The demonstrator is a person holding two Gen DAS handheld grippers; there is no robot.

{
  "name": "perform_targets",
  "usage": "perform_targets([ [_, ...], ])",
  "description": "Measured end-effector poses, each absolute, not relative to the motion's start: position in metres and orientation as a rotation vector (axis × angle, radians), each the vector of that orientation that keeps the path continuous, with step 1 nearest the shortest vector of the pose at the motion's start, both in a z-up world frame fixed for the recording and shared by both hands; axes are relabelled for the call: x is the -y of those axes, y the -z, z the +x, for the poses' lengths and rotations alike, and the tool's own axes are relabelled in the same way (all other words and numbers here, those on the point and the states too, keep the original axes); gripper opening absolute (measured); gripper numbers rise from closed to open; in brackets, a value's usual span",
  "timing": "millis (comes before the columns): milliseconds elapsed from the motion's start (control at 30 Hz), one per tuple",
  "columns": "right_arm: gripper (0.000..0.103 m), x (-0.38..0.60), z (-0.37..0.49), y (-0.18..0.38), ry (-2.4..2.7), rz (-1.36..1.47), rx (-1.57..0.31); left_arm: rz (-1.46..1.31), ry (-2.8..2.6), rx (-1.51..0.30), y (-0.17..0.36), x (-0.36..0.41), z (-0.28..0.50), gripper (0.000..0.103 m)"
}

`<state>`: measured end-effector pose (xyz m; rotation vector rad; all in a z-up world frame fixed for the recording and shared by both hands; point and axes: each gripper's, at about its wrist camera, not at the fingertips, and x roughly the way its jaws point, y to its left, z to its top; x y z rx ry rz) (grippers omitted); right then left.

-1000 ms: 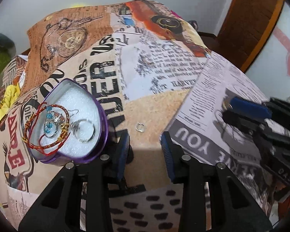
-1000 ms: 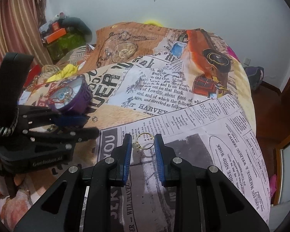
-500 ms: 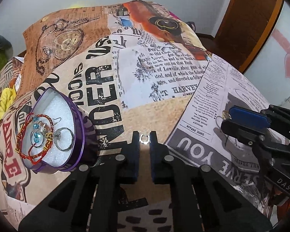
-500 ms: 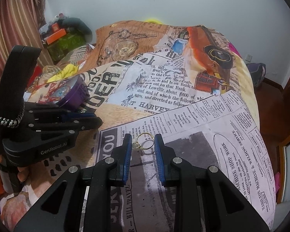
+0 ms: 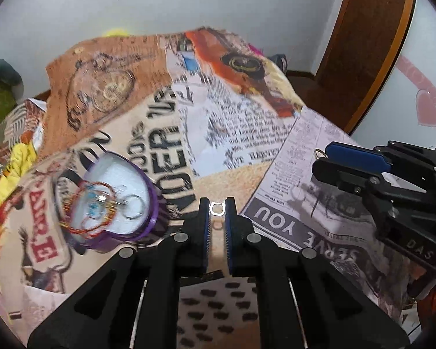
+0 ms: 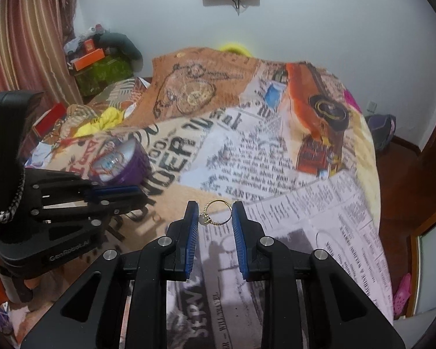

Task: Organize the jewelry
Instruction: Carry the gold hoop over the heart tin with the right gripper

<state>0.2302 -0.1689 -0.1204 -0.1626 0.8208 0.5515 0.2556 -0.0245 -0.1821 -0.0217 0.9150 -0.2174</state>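
My left gripper (image 5: 217, 208) is shut on a small silver ring (image 5: 217, 208), held just above the printed bedspread. To its left lies a purple heart-shaped box (image 5: 117, 200) with white padding, holding a red-and-gold bangle (image 5: 87, 212), blue-bead earrings and a silver hoop. My right gripper (image 6: 215, 213) is shut on a gold ring with a pale stone (image 6: 215, 213), lifted over the newspaper-print patch. The right gripper (image 5: 360, 165) shows at the right of the left wrist view; the left gripper (image 6: 113, 196) shows at the left of the right wrist view, in front of the purple box (image 6: 125, 163).
The bedspread (image 6: 247, 151) covers a bed. Cluttered boxes and cloth (image 6: 98, 67) pile up at the far left by a curtain. A wooden door frame (image 5: 372, 43) stands at the right, and the floor (image 6: 398, 174) drops off past the bed's right edge.
My left gripper went from open beside the box to shut on the silver ring and rose off the bedspread. The right gripper, holding the gold ring throughout, rose too.
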Motion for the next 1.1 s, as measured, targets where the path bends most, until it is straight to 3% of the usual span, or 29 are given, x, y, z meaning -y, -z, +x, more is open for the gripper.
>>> perform_targets([
  [500,0.021,0.115,0.218,0.087,-0.577,-0.190,-0.741,-0.052,0.139,-0.766,0.132,-0.042,0.225,0.008],
  [1100,0.021,0.054,0.239,0.130,-0.674,-0.210,-0.865,-0.131,0.094,-0.821,0.172,-0.092,0.238,0.008],
])
